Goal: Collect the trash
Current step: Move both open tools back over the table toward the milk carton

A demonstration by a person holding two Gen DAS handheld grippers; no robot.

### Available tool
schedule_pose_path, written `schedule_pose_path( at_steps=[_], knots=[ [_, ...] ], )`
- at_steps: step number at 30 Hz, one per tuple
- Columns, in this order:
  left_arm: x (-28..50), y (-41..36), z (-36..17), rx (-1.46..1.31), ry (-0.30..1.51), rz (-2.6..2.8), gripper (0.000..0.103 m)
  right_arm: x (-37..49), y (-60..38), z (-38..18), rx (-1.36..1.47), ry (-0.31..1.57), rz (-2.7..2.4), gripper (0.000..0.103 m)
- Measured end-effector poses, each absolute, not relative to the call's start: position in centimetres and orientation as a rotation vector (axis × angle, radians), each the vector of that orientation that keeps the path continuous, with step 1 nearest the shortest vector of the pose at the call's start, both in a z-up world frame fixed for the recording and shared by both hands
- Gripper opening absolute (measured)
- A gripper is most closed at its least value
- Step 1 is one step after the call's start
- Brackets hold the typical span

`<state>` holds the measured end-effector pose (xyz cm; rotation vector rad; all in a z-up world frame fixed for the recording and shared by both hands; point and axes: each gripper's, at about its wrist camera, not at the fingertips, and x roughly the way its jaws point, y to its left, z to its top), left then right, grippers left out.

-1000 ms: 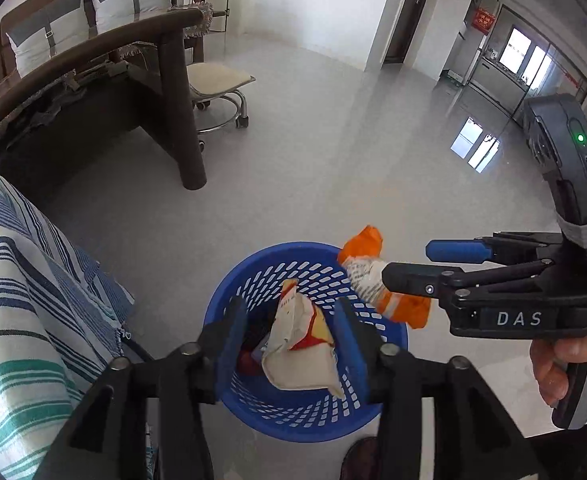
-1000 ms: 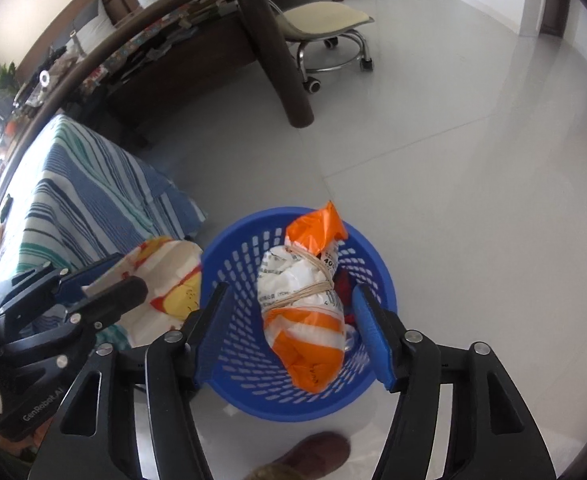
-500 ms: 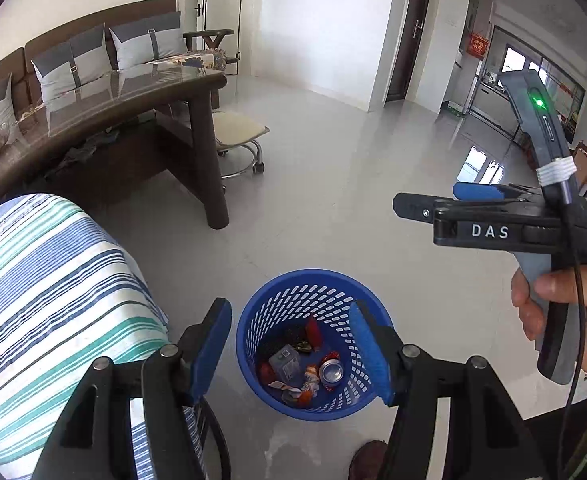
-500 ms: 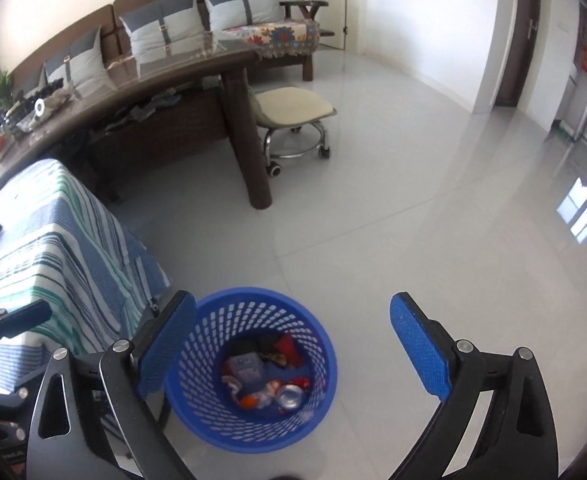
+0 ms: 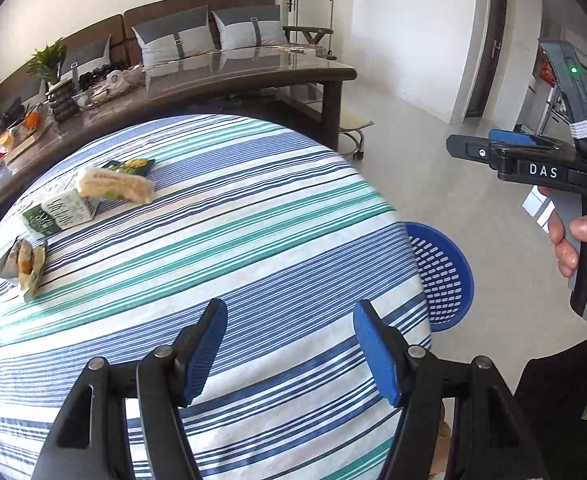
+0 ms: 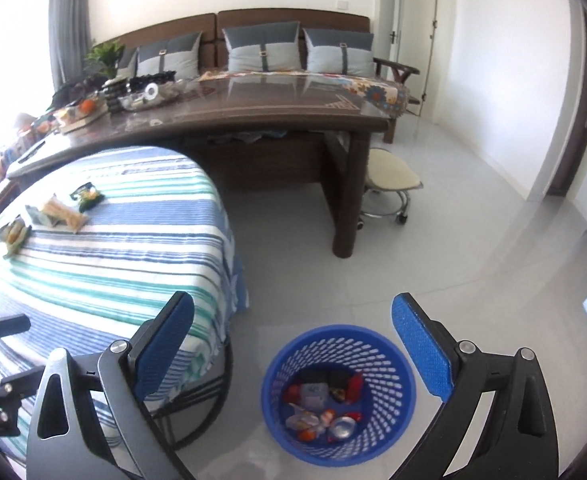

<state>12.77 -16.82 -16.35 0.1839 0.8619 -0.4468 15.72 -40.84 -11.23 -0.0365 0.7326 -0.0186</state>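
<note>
A blue perforated basket (image 6: 339,394) stands on the floor beside the striped table (image 5: 221,248), with several pieces of trash inside; its rim also shows in the left wrist view (image 5: 443,276). Wrappers lie at the table's far left: a cream packet (image 5: 113,186), a green-white carton (image 5: 59,212), a dark green pack (image 5: 131,166) and a small snack bag (image 5: 23,264). My left gripper (image 5: 289,354) is open and empty above the near table edge. My right gripper (image 6: 293,348) is open and empty above the basket; it also shows in the left wrist view (image 5: 505,148).
A long dark wooden desk (image 6: 253,108) with clutter stands behind the table, a sofa with cushions (image 6: 293,48) behind it. A cream stool on wheels (image 6: 389,184) sits by the desk leg. Glossy tiled floor (image 6: 473,248) spreads to the right.
Both grippers let go of their trash, which dropped into the basket, and opened wide. Both then rose; the left one swung left over the striped table.
</note>
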Motion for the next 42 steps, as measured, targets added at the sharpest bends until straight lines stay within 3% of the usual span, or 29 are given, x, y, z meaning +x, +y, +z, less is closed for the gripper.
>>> schedule_pose_path(
  at_steps=[9,17,31,35,42],
  knots=[
    [12.7,-6.1,-17.1,0.137,0.853,-0.213,0.067,15.6,-28.8,-14.7,-0.097,0.813,0.230,0.100],
    [13.0,-2.3,-17.2,0.142,0.840,-0.106,0.067,15.7,-20.9,-16.7,-0.199,0.846,0.357,0.100],
    [14.4,-0.4,-18.7,0.119,0.887,-0.094,0.067,18.1,-18.6,-18.6,-0.218,0.916,0.372,0.100],
    [14.8,0.7,-19.0,0.044,0.913,-0.112,0.073,18.3,-18.4,-18.6,-0.215,0.922,0.375,0.100],
    [15.1,1.7,-18.9,0.027,0.916,-0.116,0.073,18.8,-18.3,-18.7,-0.194,0.943,0.369,0.102]
  ],
)
